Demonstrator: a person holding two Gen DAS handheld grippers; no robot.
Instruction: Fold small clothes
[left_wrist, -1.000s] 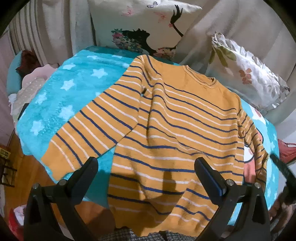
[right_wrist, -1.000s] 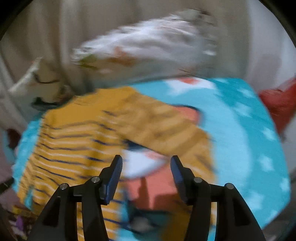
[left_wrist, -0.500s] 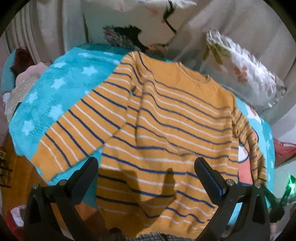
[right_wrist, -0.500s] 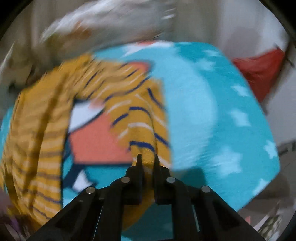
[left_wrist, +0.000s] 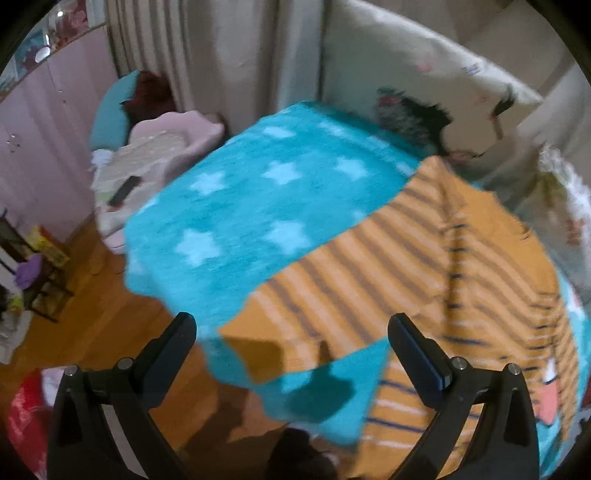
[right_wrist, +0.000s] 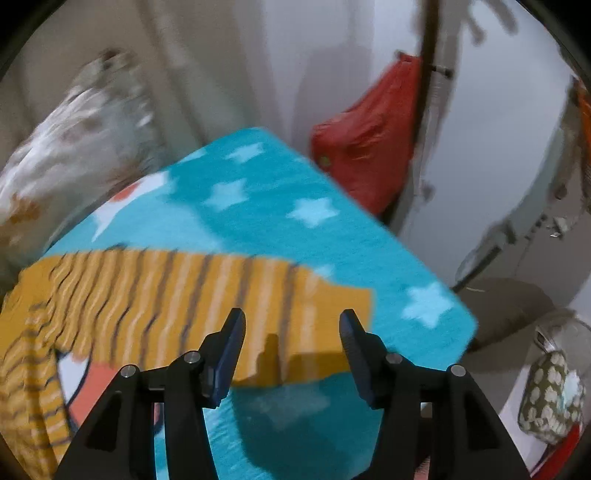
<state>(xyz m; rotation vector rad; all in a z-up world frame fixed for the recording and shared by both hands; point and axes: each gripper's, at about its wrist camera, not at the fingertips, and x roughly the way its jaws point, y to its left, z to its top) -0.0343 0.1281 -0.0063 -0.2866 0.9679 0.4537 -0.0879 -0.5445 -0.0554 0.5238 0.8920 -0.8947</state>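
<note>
Both grippers tilt steeply down over the near edge of a blanket (left_wrist: 236, 206) with pale stars. The left gripper (left_wrist: 291, 334) has its jaws spread wide with nothing gripped, above the cuff of the left sleeve of the sweater (left_wrist: 424, 266), which lies flat with the sleeve stretched out to the left. The right gripper (right_wrist: 291, 325) has just been opening its jaws; they stand about half apart, empty, over the right sleeve's cuff. A red bag (right_wrist: 369, 147) sits far right.
</note>
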